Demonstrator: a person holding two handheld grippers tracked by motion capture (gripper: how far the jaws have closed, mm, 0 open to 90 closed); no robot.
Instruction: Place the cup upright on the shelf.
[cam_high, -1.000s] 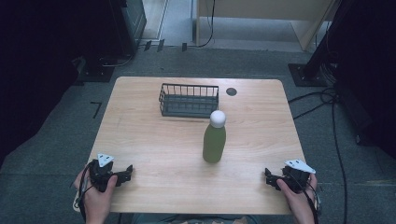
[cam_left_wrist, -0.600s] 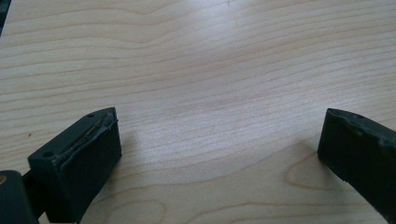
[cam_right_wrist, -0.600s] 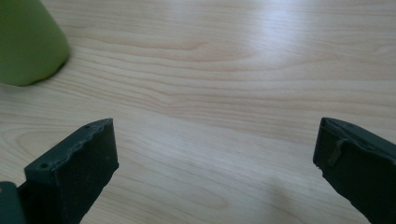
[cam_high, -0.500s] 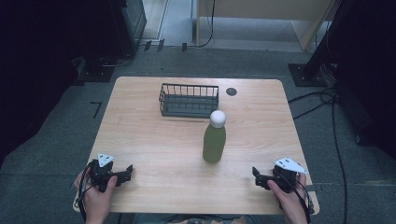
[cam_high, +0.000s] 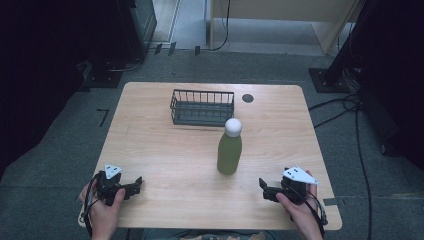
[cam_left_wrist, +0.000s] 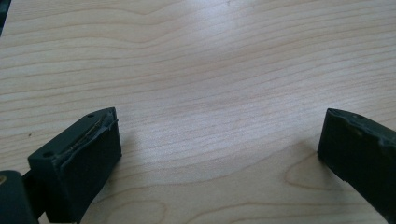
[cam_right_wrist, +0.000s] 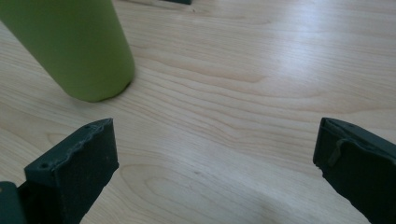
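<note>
A green bottle (cam_high: 229, 151) with a white cap stands upright near the middle of the wooden table (cam_high: 165, 150). Its green base (cam_right_wrist: 77, 51) fills the upper left of the right gripper view, just beyond the left jaw. My right gripper (cam_high: 263, 190) rests low at the table's front right, a short way right of the bottle, open with nothing between its jaws (cam_right_wrist: 215, 163). My left gripper (cam_high: 138, 183) sits at the front left, also open over bare wood (cam_left_wrist: 219, 154).
A dark wire basket (cam_high: 202, 107) stands at the back of the table, behind the bottle. A small dark round spot (cam_high: 248, 98) lies to the basket's right. Cables (cam_high: 340, 107) trail on the floor at the right.
My right gripper has slid left along the front edge toward the bottle. The left gripper, the bottle and the basket have stayed put.
</note>
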